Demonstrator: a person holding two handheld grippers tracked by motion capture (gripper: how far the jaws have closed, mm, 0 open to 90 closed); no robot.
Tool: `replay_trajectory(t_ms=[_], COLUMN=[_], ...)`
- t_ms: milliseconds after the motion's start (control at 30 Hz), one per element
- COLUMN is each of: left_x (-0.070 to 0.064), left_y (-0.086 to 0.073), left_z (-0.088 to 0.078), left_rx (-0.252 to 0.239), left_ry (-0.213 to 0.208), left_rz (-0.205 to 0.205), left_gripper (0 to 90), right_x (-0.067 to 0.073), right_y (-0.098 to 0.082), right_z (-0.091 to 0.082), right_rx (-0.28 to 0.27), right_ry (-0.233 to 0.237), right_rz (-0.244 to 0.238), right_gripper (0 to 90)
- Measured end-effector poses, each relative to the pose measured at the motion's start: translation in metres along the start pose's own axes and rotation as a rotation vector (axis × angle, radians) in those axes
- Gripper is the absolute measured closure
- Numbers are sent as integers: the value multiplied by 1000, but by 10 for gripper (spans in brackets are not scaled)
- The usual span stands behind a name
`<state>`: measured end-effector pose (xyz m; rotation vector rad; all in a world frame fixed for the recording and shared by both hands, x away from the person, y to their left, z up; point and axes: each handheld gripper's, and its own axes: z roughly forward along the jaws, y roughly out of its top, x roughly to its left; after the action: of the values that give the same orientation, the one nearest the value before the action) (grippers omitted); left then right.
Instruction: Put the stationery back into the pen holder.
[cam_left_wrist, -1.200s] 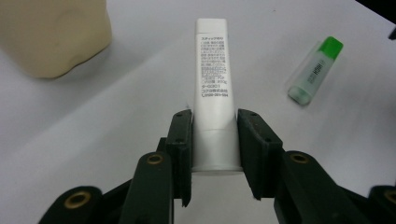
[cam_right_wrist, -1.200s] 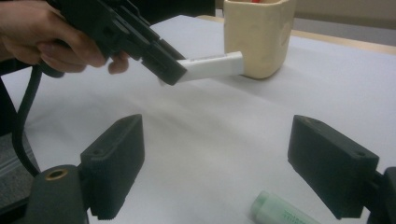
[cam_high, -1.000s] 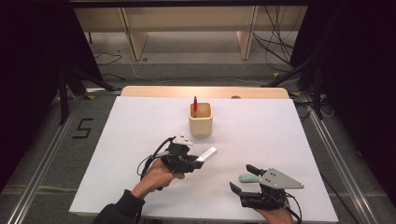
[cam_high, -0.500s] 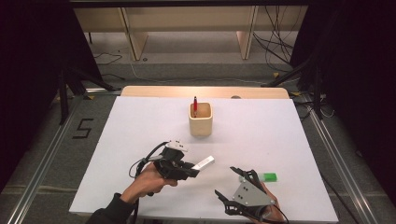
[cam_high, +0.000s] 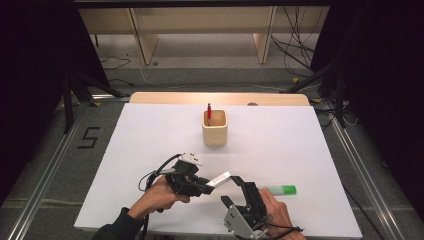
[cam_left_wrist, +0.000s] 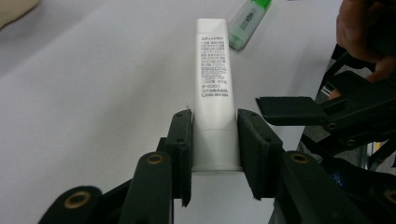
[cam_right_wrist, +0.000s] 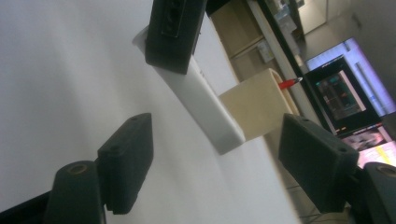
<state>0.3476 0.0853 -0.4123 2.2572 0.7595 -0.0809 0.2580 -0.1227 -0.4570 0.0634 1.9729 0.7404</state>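
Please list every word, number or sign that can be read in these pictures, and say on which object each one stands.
"5": a black figure on the grey floor left of the white table.
Black print in Japanese on the white flat-sided tube held in the left gripper: too small and blurred to read.
Dark print on the green and clear highlighter pen: blurred, not readable.
Bright screens behind the pale wooden pen cup: nothing readable.
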Motion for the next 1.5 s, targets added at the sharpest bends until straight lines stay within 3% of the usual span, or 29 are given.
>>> replay_trajectory(t_ms=[33, 67, 133, 333, 433, 600, 667, 1167, 1500], left_x=[-1, -1, -2, -4, -4, -4, -5, -7, -7], left_y=[0, 0, 0, 0, 0, 0, 0, 0, 0], left_z=[0, 0, 1, 2, 2, 3, 3, 6, 8], left_rx=[1, 4, 5, 19, 26, 31, 38, 55, 59], left_ry=[-4, -5, -9, -26, -31, -35, -44, -57, -55], left_rz=[-1, 4, 5, 12, 18, 16, 18, 17, 4], left_gripper=[668, 668, 668, 668, 668, 667, 668, 667, 666], right_x=[4, 4, 6, 13, 16, 19, 20, 28, 32], right_y=[2, 2, 2, 2, 2, 1, 1, 1, 0], right_z=[4, 4, 6, 11, 15, 17, 17, 20, 21], right_rx=[7, 7, 12, 31, 33, 37, 42, 28, 35], right_ry=[-27, -27, -38, -61, -82, -89, -99, -105, -97], right_rz=[-69, -69, -136, -210, -292, -327, -378, -455, -495], right_gripper=[304, 304, 338, 408, 461, 521, 549, 666, 697])
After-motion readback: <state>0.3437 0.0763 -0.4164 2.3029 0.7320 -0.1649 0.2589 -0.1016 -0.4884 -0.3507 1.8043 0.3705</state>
